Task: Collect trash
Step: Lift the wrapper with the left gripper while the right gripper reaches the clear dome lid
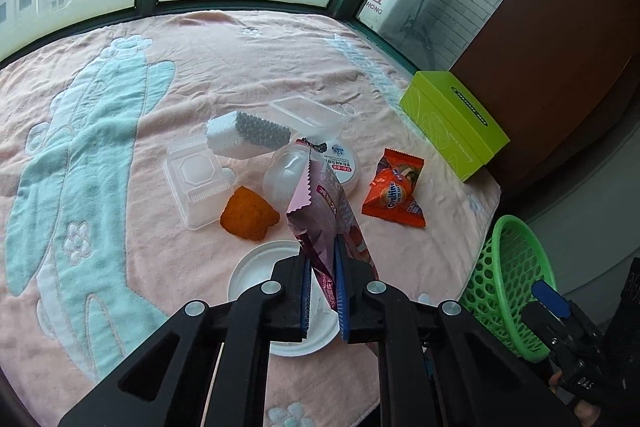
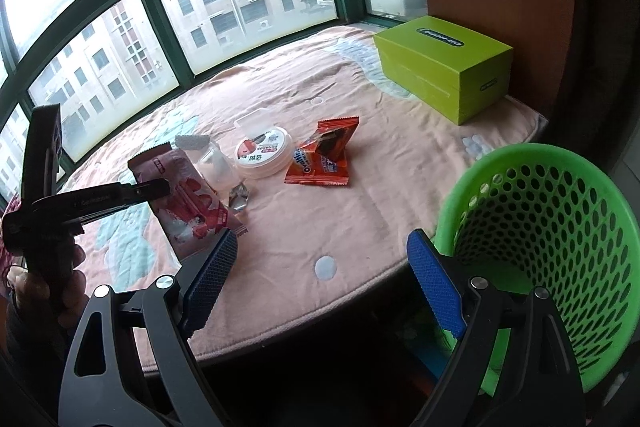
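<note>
Now my left gripper [image 1: 323,283] is clamped on the pink snack wrapper [image 1: 326,211], lifted above the blanket's [image 1: 120,75] front edge; my right gripper [image 2: 320,279], jaws apart, hovers beside the green basket [image 2: 560,227].

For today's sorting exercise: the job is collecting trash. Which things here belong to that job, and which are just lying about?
Part of the job:
pink snack wrapper, held in the left gripper
orange wrapper
clear plastic trays
white lid
green basket

Just lying about:
green box
pink blanket
</note>
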A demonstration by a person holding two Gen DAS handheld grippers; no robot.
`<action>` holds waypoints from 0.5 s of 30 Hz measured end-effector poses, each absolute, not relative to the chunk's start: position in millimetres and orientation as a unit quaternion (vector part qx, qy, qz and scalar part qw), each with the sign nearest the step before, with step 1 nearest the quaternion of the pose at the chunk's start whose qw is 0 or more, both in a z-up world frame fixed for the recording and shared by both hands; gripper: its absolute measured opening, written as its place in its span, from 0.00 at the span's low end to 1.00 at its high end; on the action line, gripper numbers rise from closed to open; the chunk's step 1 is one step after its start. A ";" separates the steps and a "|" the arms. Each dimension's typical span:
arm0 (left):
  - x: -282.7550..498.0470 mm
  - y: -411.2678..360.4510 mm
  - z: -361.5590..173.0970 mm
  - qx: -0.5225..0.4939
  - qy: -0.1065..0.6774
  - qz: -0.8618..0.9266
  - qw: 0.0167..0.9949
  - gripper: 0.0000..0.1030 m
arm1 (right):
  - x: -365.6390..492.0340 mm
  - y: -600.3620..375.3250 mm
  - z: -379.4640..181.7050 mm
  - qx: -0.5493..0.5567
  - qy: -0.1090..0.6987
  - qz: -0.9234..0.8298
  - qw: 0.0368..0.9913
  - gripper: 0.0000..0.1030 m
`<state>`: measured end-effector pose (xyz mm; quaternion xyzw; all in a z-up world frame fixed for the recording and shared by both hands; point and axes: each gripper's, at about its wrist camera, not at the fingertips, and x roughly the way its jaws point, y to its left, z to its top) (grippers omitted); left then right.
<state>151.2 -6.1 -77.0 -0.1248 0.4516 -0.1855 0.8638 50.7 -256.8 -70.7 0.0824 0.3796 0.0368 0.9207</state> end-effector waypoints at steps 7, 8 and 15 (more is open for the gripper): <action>138.0 16.0 -43.0 -0.123 0.415 -0.177 0.884 0.10 | 65.1 -240.8 -71.5 0.073 0.381 0.059 0.920 0.83; 137.2 19.2 -38.9 -0.122 0.410 -0.175 0.887 0.10 | 67.9 -237.6 -72.3 0.071 0.382 0.063 0.919 0.83; 131.4 46.0 -18.4 -0.118 0.383 -0.145 0.905 0.10 | 84.9 -207.0 -82.2 0.052 0.396 0.098 0.911 0.83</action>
